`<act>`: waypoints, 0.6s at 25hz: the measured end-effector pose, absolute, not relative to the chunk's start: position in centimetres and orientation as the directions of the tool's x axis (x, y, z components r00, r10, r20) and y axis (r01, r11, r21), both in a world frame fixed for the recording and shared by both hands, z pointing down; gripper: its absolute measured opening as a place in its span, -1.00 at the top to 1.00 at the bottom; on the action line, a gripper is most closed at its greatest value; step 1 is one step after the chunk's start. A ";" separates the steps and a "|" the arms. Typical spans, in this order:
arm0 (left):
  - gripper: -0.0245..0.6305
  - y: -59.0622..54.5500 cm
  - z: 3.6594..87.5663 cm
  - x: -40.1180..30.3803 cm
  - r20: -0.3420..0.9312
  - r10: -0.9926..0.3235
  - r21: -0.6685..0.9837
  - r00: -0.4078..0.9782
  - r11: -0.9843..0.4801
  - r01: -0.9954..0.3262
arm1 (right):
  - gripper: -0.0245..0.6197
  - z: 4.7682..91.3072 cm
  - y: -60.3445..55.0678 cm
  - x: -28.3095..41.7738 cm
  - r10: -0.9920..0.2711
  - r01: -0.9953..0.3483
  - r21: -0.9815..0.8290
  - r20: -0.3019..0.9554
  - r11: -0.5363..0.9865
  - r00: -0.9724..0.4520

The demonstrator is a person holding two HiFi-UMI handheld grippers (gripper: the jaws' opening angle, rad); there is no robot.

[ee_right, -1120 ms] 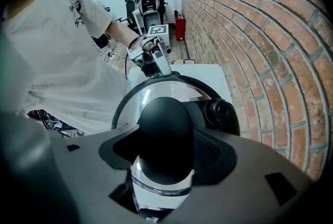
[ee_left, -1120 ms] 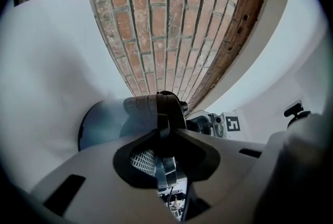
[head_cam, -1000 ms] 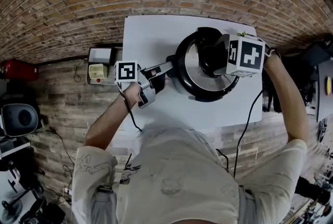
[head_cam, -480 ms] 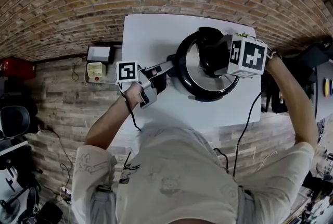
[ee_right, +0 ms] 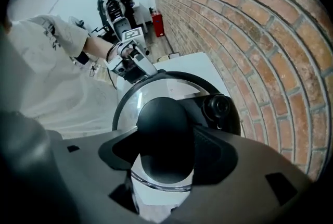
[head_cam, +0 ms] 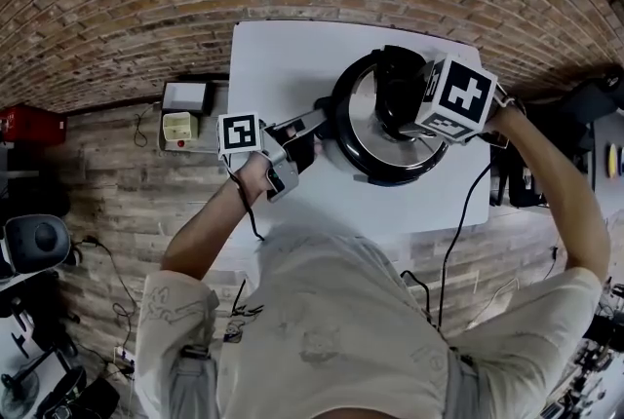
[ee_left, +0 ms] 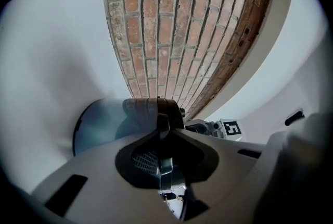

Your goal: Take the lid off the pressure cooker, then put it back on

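Pressure cooker on white table, lid in place. Left gripper, held level, clamps the side handle. Right gripper, wrist bent to point straight down, clamps the lid knob.

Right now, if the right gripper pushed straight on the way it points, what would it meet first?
The black knob: it sits gripped between the jaws of the right gripper, so pushing down probably just presses onto the lid.
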State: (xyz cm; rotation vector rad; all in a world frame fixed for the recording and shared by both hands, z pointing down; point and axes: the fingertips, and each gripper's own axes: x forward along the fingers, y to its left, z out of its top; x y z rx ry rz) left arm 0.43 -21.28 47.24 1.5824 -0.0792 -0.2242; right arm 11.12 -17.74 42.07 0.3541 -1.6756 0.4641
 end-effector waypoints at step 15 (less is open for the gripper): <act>0.73 -21.3 47.3 0.3 -0.083 -0.215 0.997 0.973 -0.022 0.080 | -0.03 42.0 -18.7 11.5 -0.021 -0.778 -0.083 0.992 0.623 -0.123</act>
